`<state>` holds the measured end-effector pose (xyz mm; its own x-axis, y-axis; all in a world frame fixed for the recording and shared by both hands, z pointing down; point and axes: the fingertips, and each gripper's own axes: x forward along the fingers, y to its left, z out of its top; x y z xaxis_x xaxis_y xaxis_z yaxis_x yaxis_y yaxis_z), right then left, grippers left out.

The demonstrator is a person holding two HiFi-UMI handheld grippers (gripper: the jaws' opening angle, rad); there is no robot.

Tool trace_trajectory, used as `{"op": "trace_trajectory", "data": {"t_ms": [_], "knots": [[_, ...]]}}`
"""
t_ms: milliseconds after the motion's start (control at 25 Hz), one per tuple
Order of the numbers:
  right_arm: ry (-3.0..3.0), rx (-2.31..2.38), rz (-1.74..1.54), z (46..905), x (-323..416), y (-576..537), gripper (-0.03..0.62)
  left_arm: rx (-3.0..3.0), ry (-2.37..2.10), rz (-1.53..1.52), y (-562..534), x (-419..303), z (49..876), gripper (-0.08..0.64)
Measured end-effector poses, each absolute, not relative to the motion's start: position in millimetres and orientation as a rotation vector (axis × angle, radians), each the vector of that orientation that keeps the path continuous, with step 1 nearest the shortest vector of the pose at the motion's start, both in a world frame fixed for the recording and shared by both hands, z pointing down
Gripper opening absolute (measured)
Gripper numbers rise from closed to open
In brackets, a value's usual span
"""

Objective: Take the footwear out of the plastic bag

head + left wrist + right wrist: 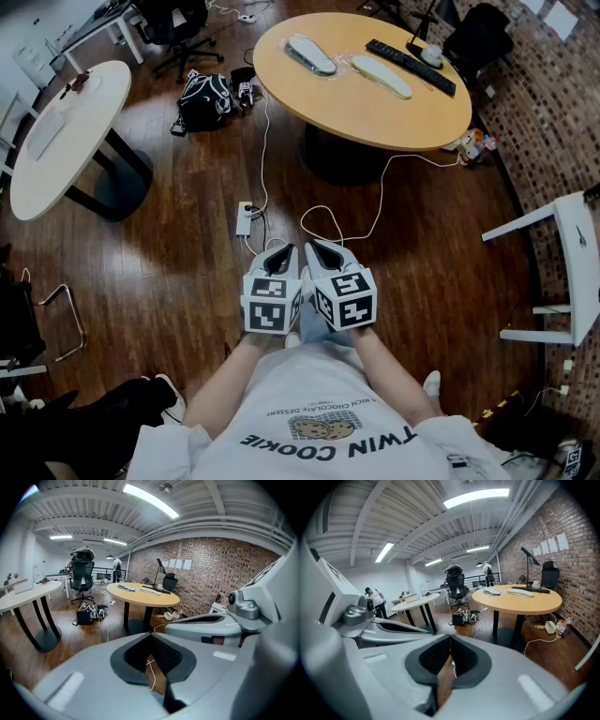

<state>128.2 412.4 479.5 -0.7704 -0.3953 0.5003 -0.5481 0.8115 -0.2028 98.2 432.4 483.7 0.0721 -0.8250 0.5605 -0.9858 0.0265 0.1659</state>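
Note:
Two pieces of footwear in clear plastic bags lie on the round wooden table [375,112]: a grey one [312,53] and a pale one [381,75] to its right. They also show far off in the left gripper view, as grey footwear [126,588], and in the right gripper view, as pale footwear [520,592]. I hold both grippers side by side close to my body, well short of the table, over the wooden floor. The left gripper [279,258] [151,637] is shut with nothing in it. The right gripper [323,251] [450,639] is shut and empty too.
A long black device [410,66] and a small white object [431,53] sit on the round table. A white oval table [66,131] stands left, a black bag [206,98] and a power strip [245,220] with cables lie on the floor. White furniture [572,262] stands right.

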Motion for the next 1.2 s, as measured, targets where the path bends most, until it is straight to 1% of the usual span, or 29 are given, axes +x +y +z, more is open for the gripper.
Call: {"op": "trace_trajectory", "data": {"t_ms": [520, 800, 1200], "knots": [[-2.570, 0.613, 0.517, 484.9, 65.6, 262.8, 0.003, 1.785, -1.819, 0.454, 274.7, 39.7, 486.4, 0.006], [-2.594, 0.588, 0.533, 476.3, 45.8, 181.2, 0.003, 1.753, -1.863, 0.471, 197.2, 12.2, 475.7, 0.006], [-2.604, 0.629, 0.559, 478.3, 38.4, 117.1, 0.003, 1.798, -1.850, 0.503, 131.9, 8.7, 473.9, 0.006]]}}
